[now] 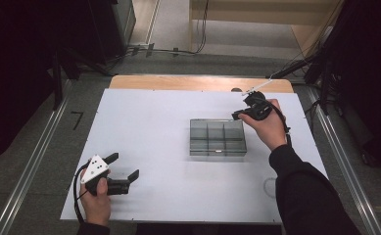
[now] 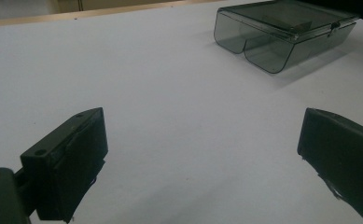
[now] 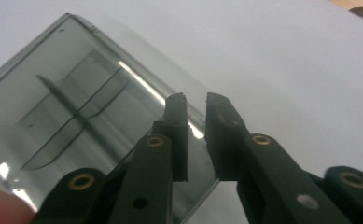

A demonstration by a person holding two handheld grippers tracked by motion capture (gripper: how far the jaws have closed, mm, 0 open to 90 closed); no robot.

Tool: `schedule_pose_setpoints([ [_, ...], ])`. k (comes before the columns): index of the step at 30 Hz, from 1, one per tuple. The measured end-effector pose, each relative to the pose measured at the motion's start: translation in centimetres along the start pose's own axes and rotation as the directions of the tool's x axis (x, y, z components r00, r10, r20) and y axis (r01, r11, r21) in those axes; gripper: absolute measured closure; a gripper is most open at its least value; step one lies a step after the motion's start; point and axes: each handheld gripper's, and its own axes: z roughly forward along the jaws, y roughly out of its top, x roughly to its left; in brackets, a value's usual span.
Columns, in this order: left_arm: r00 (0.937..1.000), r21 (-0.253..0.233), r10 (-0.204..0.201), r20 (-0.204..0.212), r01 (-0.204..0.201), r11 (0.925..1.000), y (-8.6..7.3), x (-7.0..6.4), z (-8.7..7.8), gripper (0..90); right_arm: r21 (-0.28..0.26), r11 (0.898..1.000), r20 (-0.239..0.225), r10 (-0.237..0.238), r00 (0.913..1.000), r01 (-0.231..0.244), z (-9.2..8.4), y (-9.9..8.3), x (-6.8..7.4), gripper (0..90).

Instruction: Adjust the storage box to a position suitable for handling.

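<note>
A smoky clear plastic box (image 1: 217,137) with inner dividers and a shut lid lies on the white table (image 1: 154,122), right of centre. My right gripper (image 1: 236,116) hangs over its far right corner. In the right gripper view its jaws (image 3: 195,100) stand almost together with a narrow gap, and the box's edge (image 3: 76,107) runs under that gap. I cannot tell whether the pads touch it. My left gripper (image 1: 124,165) rests near the front left of the table. Its jaws stand wide open (image 2: 202,163) with nothing between them, aimed toward the box (image 2: 282,32).
A wooden strip (image 1: 198,82) borders the table's far edge. Metal rails (image 1: 31,161) run along the floor on both sides. Cables and dark equipment (image 1: 320,63) stand beyond the table's far right corner.
</note>
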Motion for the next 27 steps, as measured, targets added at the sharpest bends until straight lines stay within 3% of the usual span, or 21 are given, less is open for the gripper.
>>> schedule_pose_setpoints([
  [5,1.0000,-0.006,0.003,0.006,-0.003,1.0000,0.0,0.1,-0.1,1.6,0.024,1.000,0.007,-0.007,1.0000,0.006,0.8,1.1,-0.2,87.8],
  [8,0.9999,-0.006,-0.003,0.010,0.003,1.0000,0.0,0.1,-0.1,1.6,0.039,0.999,-0.021,0.014,0.9997,-0.013,1.7,1.6,-0.5,88.0],
  [13,0.9998,-0.007,-0.014,0.016,0.014,0.9999,0.0,0.2,0.1,1.6,0.063,0.998,-0.013,0.015,0.9998,-0.014,2.6,1.8,-0.6,88.1],
  [14,0.9998,0.005,-0.012,0.018,0.012,0.9999,0.1,0.3,0.1,1.6,0.071,0.997,-0.028,0.016,0.9995,-0.013,3.0,1.9,-0.6,88.1],
  [18,0.9997,0.009,-0.006,0.023,0.005,0.9999,0.1,0.2,0.2,1.7,0.108,0.994,-0.007,0.013,0.9999,-0.013,3.5,2.0,-0.4,88.1],
  [27,0.9992,-0.006,-0.008,0.039,0.008,0.9999,0.0,0.3,0.1,1.6,0.113,0.993,-0.034,0.029,0.9990,-0.025,4.7,2.1,-0.4,88.2],
])
